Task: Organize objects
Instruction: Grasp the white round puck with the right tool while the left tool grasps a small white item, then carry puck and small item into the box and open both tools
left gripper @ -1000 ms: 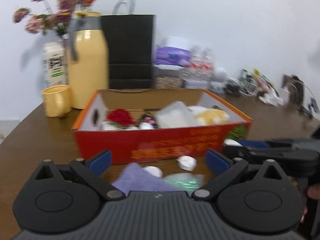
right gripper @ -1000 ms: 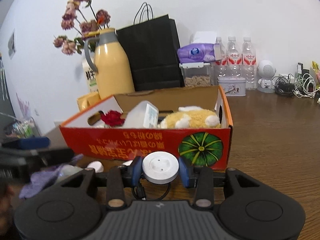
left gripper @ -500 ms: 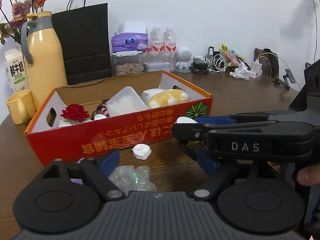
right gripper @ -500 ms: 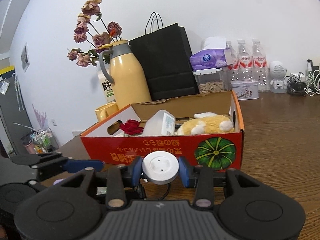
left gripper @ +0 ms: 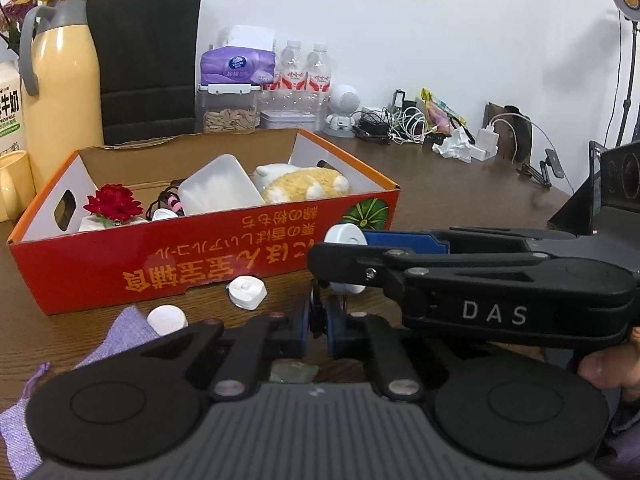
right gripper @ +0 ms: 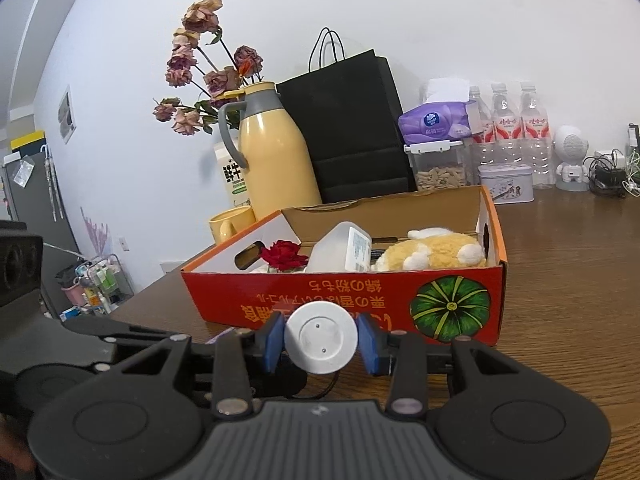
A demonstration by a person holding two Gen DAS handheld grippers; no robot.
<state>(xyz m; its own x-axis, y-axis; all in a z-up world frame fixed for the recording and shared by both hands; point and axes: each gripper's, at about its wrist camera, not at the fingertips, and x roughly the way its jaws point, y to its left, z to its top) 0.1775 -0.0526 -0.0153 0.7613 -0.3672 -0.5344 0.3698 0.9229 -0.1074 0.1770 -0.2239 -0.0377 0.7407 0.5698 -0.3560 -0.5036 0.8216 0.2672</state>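
Observation:
My right gripper (right gripper: 321,344) is shut on a white round disc (right gripper: 321,345), held just in front of the red cardboard box (right gripper: 340,304). A black cable (right gripper: 326,390) hangs under the disc. In the left wrist view the right gripper (left gripper: 346,240) crosses from the right with the disc (left gripper: 345,235) at its tip. Just below it, my left gripper (left gripper: 318,320) is shut on the black cable (left gripper: 316,308). The box (left gripper: 200,256) holds a red rose (left gripper: 113,204), a white container (left gripper: 218,190) and a plush toy (left gripper: 304,186).
On the table before the box lie a small white device (left gripper: 247,292), a white round piece (left gripper: 167,319), a purple cloth pouch (left gripper: 120,336) and crumpled clear plastic (left gripper: 294,372). Behind the box stand a yellow jug (right gripper: 276,160), black bag (right gripper: 348,128), bottles and tangled chargers (left gripper: 404,120).
My left gripper's jaws went from wide open to shut, now pinching the cable. Its view swung right and dipped, and the right gripper with the disc came in front of it.

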